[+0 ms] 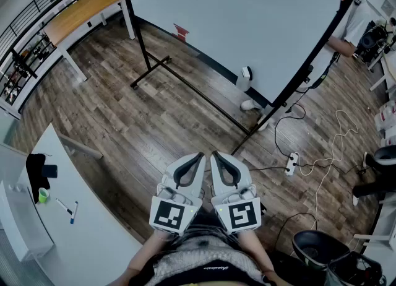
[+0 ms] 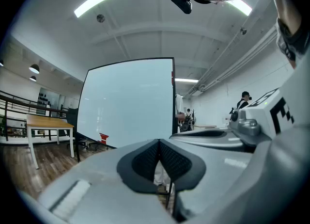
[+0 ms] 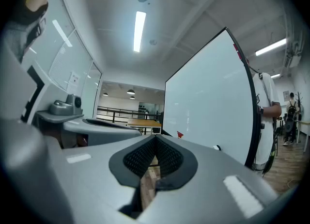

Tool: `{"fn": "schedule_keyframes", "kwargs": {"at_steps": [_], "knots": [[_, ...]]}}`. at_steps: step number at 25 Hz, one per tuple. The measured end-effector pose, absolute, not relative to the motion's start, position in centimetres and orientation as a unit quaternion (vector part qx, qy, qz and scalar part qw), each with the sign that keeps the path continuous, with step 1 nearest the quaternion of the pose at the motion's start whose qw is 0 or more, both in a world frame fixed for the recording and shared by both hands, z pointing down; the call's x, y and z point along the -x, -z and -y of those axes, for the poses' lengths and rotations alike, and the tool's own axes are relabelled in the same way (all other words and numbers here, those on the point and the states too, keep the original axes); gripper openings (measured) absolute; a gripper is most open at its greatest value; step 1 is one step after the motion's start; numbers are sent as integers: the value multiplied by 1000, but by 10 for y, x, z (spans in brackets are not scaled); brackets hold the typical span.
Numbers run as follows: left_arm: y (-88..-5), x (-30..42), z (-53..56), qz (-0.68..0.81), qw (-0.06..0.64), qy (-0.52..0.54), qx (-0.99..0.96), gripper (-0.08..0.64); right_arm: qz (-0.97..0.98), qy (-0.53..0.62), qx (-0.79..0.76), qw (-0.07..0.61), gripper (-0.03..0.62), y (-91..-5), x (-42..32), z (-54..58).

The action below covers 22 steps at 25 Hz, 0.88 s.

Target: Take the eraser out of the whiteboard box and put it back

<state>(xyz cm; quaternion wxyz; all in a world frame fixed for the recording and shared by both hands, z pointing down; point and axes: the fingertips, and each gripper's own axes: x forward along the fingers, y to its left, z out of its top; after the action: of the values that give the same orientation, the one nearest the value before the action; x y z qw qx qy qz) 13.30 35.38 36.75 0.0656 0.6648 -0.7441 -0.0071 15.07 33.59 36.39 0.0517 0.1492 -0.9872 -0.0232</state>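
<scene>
A large whiteboard (image 1: 247,18) on a black rolling stand (image 1: 185,80) is ahead of me across the wood floor. A small red thing (image 1: 180,32) and a white box-like holder (image 1: 244,78) sit near its lower edge; I cannot make out the eraser. The red thing (image 2: 103,137) also shows in the left gripper view, and the red thing (image 3: 180,134) and the white holder (image 3: 217,147) in the right gripper view. My left gripper (image 1: 199,155) and right gripper (image 1: 215,153) are side by side close to my body, well short of the board. Both are shut and hold nothing.
A wooden-topped table (image 1: 86,6) stands at the back left. A white table (image 1: 86,235) at my left carries markers and a green cup (image 1: 43,195). A power strip (image 1: 291,163) with cables lies on the floor at right, near black chairs (image 1: 315,244). A person (image 1: 348,31) stands behind the board.
</scene>
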Motion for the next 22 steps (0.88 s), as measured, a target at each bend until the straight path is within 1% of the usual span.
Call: {"fn": "schedule_keyframes", "kwargs": {"at_steps": [3,14,22], "knots": [[-369,-132,-355,745,68,11,-664,0,988,11,-150,45,3,-366,-152,-335],[-384,-125,-353,750,92,26,-654,0,989,-1,-133,66,3,-382,-148,-333],[-401,-94,-323,750,109,15,-652,0,989,-8,-128,71,3,-395,-117,-300]]}}
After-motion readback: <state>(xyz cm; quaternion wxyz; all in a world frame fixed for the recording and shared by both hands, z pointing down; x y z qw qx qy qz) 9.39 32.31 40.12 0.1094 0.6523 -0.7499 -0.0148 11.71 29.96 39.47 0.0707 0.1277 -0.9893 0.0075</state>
